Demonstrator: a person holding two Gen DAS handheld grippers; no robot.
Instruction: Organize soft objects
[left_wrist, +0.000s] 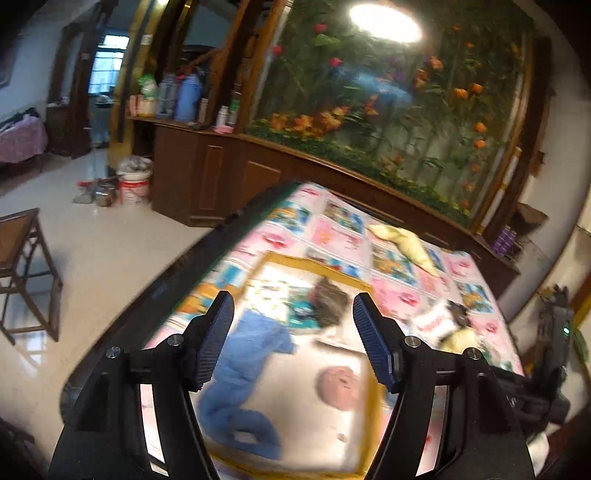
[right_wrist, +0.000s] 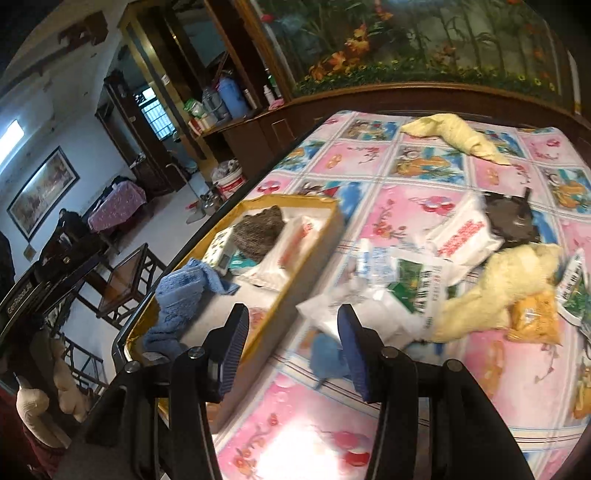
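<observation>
While the patterned cloth (right_wrist: 391, 206) covers the whole bench, a yellow-rimmed tray (right_wrist: 325, 236) sits at its left side, holding a blue towel (left_wrist: 236, 373) draped over the near rim, a brown knitted hat (right_wrist: 258, 230) farther in and a pink round piece (left_wrist: 338, 387). White packets (right_wrist: 391, 291), a pale yellow cloth (right_wrist: 495, 295) and an orange packet (right_wrist: 535, 314) lie right of it. Left tongs (left_wrist: 293, 343) hang above the tray, jaws apart and empty; right tongs (right_wrist: 293, 354) likewise gape, a small blue thing (right_wrist: 325, 356) below them on the cloth
</observation>
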